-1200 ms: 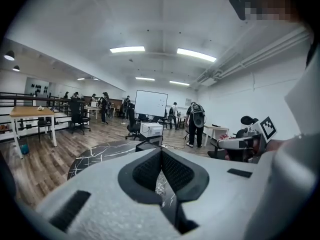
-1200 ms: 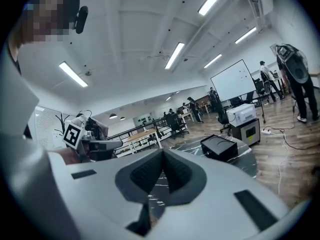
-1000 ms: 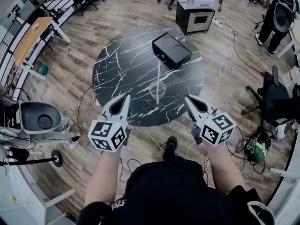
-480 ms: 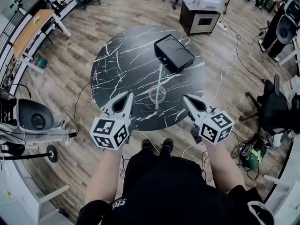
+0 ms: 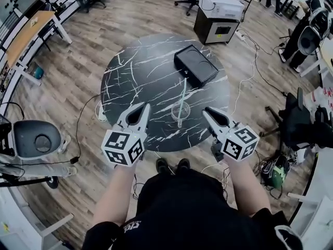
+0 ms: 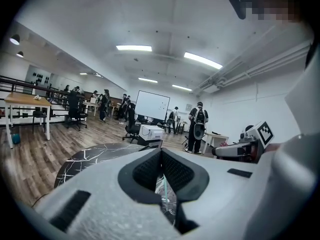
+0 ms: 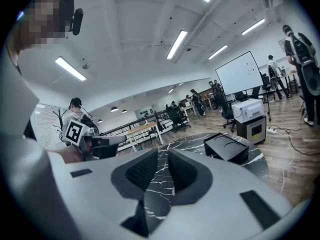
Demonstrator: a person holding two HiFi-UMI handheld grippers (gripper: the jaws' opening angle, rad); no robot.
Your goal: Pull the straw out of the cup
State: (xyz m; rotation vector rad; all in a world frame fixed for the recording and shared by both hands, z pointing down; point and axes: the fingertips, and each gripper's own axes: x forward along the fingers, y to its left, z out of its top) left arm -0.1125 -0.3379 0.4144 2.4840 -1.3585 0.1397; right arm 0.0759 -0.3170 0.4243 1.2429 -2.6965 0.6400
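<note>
A clear cup [image 5: 180, 110] stands near the front of the round black marble table [image 5: 130, 72], with a pale straw [image 5: 183, 95] leaning out of it away from me. My left gripper [image 5: 141, 108] is left of the cup, apart from it, and its tips meet. In the left gripper view [image 6: 161, 150] the cup [image 6: 169, 206] and straw [image 6: 164, 190] show through the slit behind the tips. My right gripper [image 5: 208, 111] is right of the cup. Its jaws [image 7: 163, 154] have just been opening, and only table [image 7: 163, 184] shows in the narrow gap.
A black box [image 5: 196, 65] lies on the table beyond the cup, also in the right gripper view [image 7: 227, 148]. A white printer on a dark cabinet [image 5: 218, 15] stands behind the table. Cables [image 5: 250, 72] run over the wooden floor at the right. Desks [image 5: 26, 35] line the left.
I have stepped closer to the table. Both grippers have moved forward over its front edge and now flank the cup.
</note>
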